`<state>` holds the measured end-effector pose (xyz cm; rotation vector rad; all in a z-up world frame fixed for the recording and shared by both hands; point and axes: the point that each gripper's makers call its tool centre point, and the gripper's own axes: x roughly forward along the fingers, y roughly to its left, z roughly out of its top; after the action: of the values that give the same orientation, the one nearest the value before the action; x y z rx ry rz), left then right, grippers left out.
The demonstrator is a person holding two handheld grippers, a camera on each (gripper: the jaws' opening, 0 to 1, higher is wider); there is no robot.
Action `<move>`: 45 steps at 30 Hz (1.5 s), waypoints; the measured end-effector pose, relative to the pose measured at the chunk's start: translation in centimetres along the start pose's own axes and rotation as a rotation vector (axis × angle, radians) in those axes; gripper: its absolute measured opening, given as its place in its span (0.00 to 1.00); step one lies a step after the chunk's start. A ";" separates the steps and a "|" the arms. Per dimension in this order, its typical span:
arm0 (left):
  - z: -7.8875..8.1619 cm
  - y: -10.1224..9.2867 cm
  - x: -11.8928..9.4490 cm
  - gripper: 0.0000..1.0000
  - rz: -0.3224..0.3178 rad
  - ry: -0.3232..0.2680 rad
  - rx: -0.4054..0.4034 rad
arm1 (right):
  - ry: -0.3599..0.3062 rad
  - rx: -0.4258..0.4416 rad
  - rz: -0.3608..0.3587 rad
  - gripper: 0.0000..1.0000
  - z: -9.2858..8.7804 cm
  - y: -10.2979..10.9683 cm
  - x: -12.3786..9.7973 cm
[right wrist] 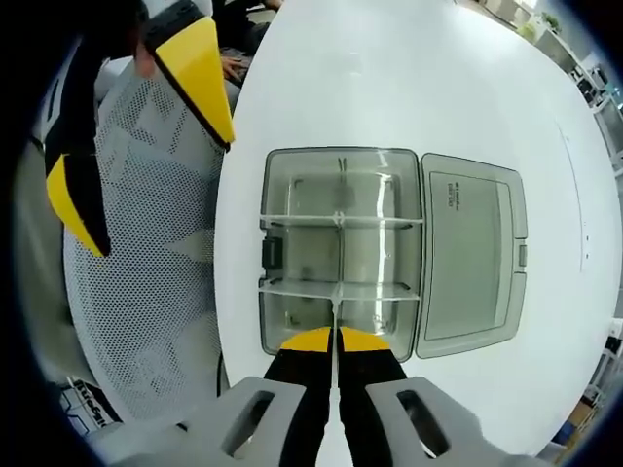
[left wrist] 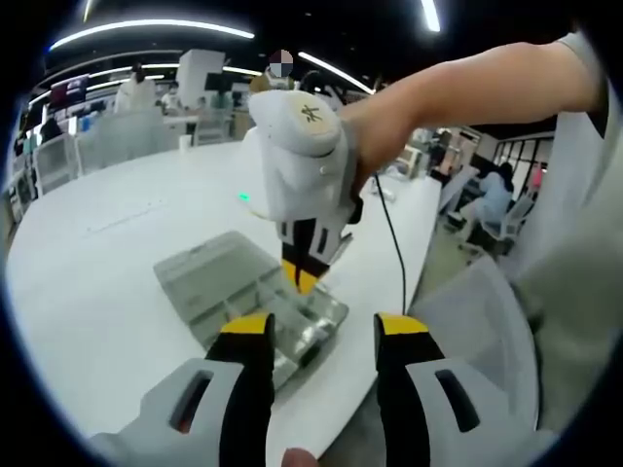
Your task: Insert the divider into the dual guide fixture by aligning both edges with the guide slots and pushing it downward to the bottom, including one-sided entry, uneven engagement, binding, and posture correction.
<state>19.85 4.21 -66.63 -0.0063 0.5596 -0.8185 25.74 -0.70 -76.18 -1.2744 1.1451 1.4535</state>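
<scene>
Right gripper (right wrist: 334, 342): jaws clamped on the clear divider (right wrist: 335, 313), edge-on between them.
Left gripper (left wrist: 321, 336): jaws apart, empty.
Progress: divider over the box (right wrist: 341, 251), apparently not yet seated.

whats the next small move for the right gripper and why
Probably ease the right gripper straight down. Its jaws are shut on the divider, a thin clear sheet seen edge-on, standing at the near wall of the open box, in line with the box's middle partition. The left gripper hangs open beside it.
</scene>
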 end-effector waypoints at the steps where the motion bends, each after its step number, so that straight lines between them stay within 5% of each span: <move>1: 0.0 0.0 0.0 0.39 0.000 0.000 0.000 | -0.001 0.001 -0.001 0.00 0.0 -0.1 0.1; 45: -0.6 0.2 0.0 0.38 0.003 0.029 -0.003 | -0.040 0.020 -0.021 0.00 -0.1 0.0 2.3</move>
<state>19.67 4.45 -67.21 0.0036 0.5885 -0.8164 25.55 -0.68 -78.49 -1.2342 1.1143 1.4430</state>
